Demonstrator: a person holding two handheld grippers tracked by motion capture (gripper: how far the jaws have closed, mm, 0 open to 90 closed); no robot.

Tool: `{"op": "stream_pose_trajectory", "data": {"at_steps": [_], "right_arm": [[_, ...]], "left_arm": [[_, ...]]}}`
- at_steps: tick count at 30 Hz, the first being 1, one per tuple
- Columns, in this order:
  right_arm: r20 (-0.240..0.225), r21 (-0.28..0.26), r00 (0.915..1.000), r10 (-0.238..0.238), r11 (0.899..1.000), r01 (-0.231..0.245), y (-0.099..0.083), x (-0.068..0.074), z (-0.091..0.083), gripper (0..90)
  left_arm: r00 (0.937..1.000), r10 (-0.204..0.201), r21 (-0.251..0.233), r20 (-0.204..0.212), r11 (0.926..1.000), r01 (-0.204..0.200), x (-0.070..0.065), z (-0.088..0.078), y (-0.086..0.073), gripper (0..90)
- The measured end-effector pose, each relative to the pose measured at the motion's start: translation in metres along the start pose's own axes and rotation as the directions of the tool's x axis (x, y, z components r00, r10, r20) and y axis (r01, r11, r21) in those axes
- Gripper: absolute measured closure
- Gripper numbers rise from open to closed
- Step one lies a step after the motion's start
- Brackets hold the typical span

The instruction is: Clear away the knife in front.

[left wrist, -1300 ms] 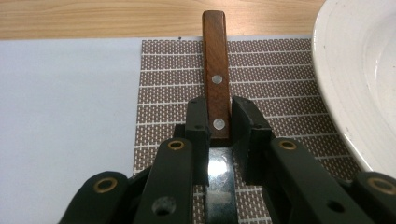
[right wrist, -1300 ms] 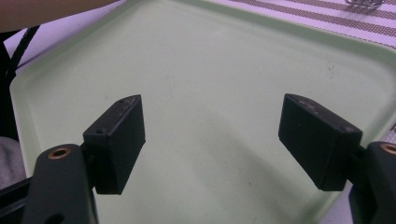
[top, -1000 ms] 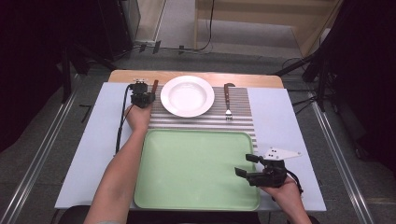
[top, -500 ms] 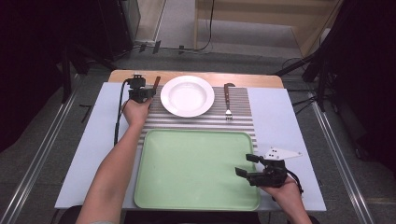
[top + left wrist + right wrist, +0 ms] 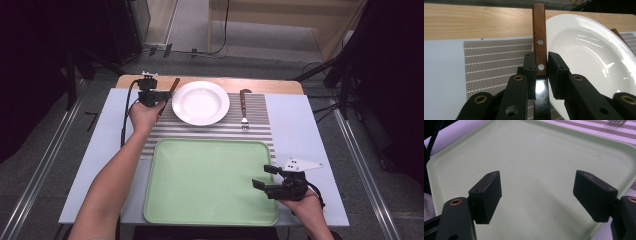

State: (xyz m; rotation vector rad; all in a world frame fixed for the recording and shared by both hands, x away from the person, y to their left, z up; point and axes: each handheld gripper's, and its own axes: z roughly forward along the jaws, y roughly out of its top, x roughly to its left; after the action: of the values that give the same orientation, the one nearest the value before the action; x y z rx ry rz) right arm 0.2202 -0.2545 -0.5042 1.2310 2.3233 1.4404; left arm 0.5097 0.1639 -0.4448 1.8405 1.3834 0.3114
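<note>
Left hand-held gripper [image 5: 159, 96] clamps a wooden-handled knife [image 5: 539, 40] at the white plate's [image 5: 201, 102] nine o'clock edge, over the striped mat [image 5: 257, 127]; right hand-held gripper [image 5: 264, 176] hangs wide open above the green tray [image 5: 200, 180].

Knife [image 5: 539, 42], riveted wooden handle, dark blade, clamped between jaws, beside plate [image 5: 589, 57].

White plate [image 5: 200, 102], fork [image 5: 243, 109], striped mat [image 5: 260, 131], green tray [image 5: 207, 180] nr front.
</note>
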Motion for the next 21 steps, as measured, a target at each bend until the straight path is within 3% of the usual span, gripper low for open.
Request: {"op": "stream_pose_trajectory", "data": {"at_steps": [3, 6, 12, 14, 15, 18, 21], "right_arm": [[0.005, -0.011, 0.9998, 0.021, 1.000, -0.021, 0.000, -0.001, -0.001, 22.0], [0.004, -0.013, 0.9997, 0.023, 1.000, -0.023, 0.000, -0.001, -0.001, 22.0], [0.002, -0.010, 0.9998, 0.020, 1.000, -0.020, 0.000, 0.000, -0.001, 22.0], [0.002, -0.009, 0.9998, 0.020, 1.000, -0.019, 0.000, -0.001, -0.001, 22.0], [0.002, -0.009, 0.9998, 0.020, 1.000, -0.019, 0.000, -0.001, -0.001, 22.0], [0.001, -0.005, 0.9998, 0.018, 1.000, -0.018, 0.000, 0.000, -0.001, 22.0], [0.001, -0.004, 0.9999, 0.015, 1.000, -0.015, 0.000, 0.000, 0.000, 22.0]], "left_arm": [[0.9990, 0.009, 0.005, 0.043, 0.9999, -0.009, -0.008, -0.007, 0.003, 77.4], [0.9982, 0.032, 0.011, 0.051, 0.9994, -0.032, -0.013, -0.010, 0.003, 77.5], [0.9917, 0.064, 0.020, 0.112, 0.9976, -0.066, -0.022, -0.021, 0.004, 77.5], [0.9837, 0.052, 0.049, 0.172, 0.9969, -0.061, -0.026, -0.024, 0.005, 77.5], [0.9837, 0.052, 0.049, 0.172, 0.9969, -0.061, -0.026, -0.024, 0.005, 77.5], [0.9718, 0.070, 0.055, 0.226, 0.9949, -0.084, -0.034, -0.030, 0.003, 77.4], [0.9664, 0.087, 0.057, 0.242, 0.9930, -0.104, -0.039, -0.033, 0.001, 77.4]]}}
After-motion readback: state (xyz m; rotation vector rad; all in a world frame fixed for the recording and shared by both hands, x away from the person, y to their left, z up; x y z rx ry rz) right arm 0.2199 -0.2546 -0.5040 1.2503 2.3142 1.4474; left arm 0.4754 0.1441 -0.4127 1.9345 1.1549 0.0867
